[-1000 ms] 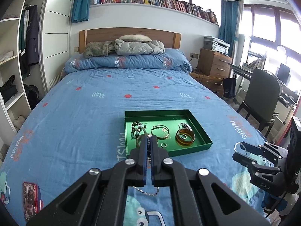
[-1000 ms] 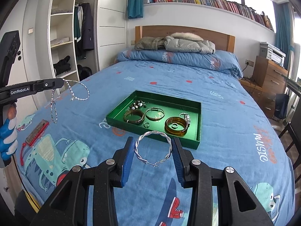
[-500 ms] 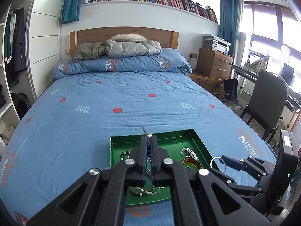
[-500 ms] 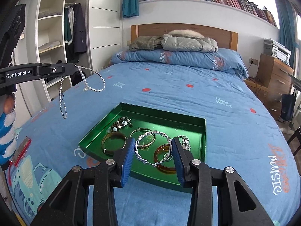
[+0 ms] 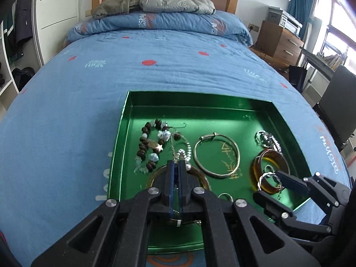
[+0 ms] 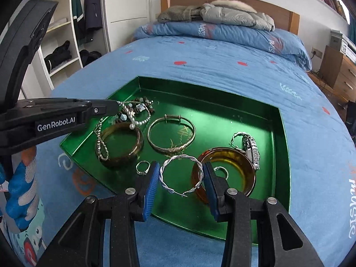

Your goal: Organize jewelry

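Our right gripper (image 6: 180, 175) clamps the twisted bangle (image 6: 181, 174) across its width, and our left gripper (image 5: 177, 173) is pinched tight on the chain (image 6: 101, 142). A second ago both hung over bare bedspread short of the tray (image 5: 200, 102); now both are over it, the chain's loop draping onto the brown bangle (image 6: 121, 143) at the near left, the twisted bangle hovering beside the amber ring (image 6: 224, 171). We judge the carry done; only lowering and letting go remain.
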`<state>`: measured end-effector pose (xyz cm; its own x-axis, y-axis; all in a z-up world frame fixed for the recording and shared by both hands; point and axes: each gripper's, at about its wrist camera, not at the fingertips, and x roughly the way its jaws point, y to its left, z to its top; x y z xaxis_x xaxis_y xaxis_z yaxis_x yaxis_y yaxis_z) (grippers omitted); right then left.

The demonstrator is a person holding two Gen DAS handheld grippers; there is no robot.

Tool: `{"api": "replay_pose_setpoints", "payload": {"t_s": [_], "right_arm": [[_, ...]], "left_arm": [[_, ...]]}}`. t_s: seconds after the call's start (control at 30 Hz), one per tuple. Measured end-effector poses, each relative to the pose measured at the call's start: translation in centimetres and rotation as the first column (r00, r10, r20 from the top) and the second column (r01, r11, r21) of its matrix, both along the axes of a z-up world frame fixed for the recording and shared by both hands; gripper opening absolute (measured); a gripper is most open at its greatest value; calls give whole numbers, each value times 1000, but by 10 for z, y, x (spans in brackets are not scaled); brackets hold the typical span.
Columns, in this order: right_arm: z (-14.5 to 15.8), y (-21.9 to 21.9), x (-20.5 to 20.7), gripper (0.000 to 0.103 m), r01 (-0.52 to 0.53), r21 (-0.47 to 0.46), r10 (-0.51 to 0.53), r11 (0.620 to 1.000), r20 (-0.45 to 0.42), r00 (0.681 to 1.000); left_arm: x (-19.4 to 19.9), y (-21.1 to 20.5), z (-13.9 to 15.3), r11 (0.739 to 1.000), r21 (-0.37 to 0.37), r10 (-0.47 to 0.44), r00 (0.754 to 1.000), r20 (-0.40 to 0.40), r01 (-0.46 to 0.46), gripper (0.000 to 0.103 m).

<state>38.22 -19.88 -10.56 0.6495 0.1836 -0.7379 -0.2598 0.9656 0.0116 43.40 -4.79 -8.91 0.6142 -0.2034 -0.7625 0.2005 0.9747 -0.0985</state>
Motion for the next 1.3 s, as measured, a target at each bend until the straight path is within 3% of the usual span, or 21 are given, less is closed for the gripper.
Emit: {"api": "replay_pose_setpoints", "payload": {"t_s": [0.3, 0.4, 0.5, 0.67, 0.9, 1.3], "right_arm": [[-6, 2, 0, 40, 20, -22, -21, 1000, -30, 999], [-4, 3, 0, 46, 18, -32, -19, 999, -42, 999], [0, 2, -4, 56, 29, -36, -30, 999, -37, 999], [18, -1, -17, 60, 55, -11, -55, 998, -12, 998], [56, -3, -46, 72, 89, 12, -90, 996, 54, 995], [99, -7, -119, 87, 161, 55, -168, 985, 170, 971]], "left_arm": [[-1, 3, -19, 999, 42, 3, 999, -40, -2, 5], [-2, 3, -17, 999, 41, 5, 999, -47, -3, 17], [-9, 7, -8, 1000, 28, 10, 999, -31, -10, 28], [-25, 13, 17, 1000, 12, 18, 1000, 0, -18, 39], [-59, 15, 52, 1000, 10, 29, 998, 55, -30, 47], [-141, 27, 86, 997, 11, 71, 987, 142, -73, 48]]}}
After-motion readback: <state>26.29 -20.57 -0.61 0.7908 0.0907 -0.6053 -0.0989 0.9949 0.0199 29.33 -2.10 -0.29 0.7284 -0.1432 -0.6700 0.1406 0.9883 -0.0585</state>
